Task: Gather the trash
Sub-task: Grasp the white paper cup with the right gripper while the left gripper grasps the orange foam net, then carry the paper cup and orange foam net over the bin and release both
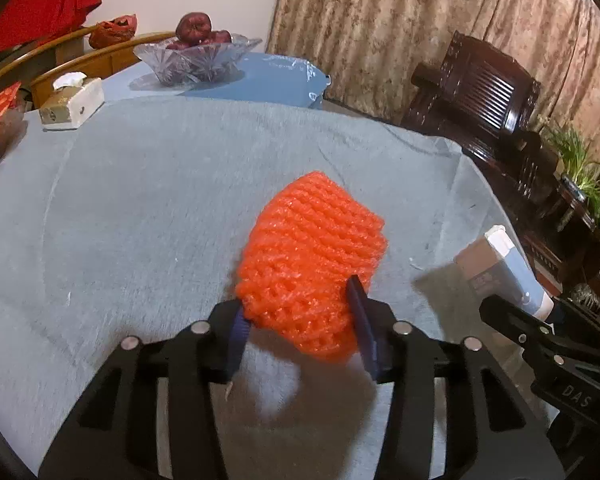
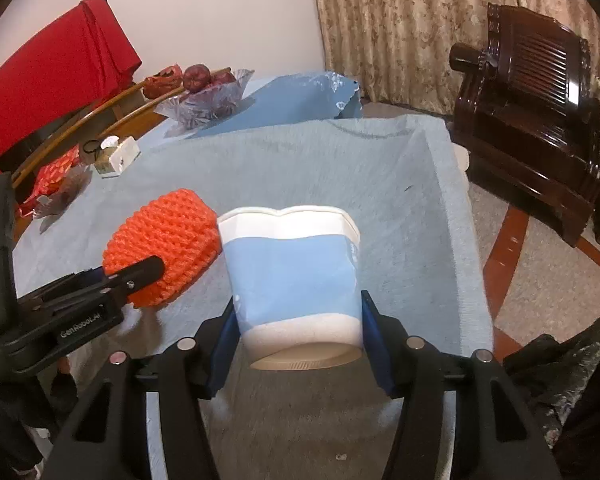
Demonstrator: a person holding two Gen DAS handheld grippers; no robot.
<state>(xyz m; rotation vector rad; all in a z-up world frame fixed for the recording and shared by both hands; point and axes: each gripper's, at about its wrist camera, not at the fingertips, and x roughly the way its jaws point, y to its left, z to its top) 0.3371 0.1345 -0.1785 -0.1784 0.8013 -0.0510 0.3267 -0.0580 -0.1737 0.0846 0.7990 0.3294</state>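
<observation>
Left wrist view is showing the left gripper point(image 1: 300, 320) pinching the near end of an orange foam fruit net point(image 1: 312, 256), its blue pads pressing into the mesh on both sides. Just to its right, the right gripper point(image 2: 296, 344) is clamping a blue-and-white paper cup point(image 2: 292, 280) near its base, the rim dented. Both pieces of trash are seated in their grips, so the pick-up step is looking finished; carrying them to a bin, which is not in view, is coming next, I judge. Ahead, the grey tablecloth point(image 1: 140, 200) is lying open, with a tissue box point(image 1: 72, 104) and glass fruit bowl point(image 1: 196, 56) far off. The table edge is dropping away close on the right.
</observation>
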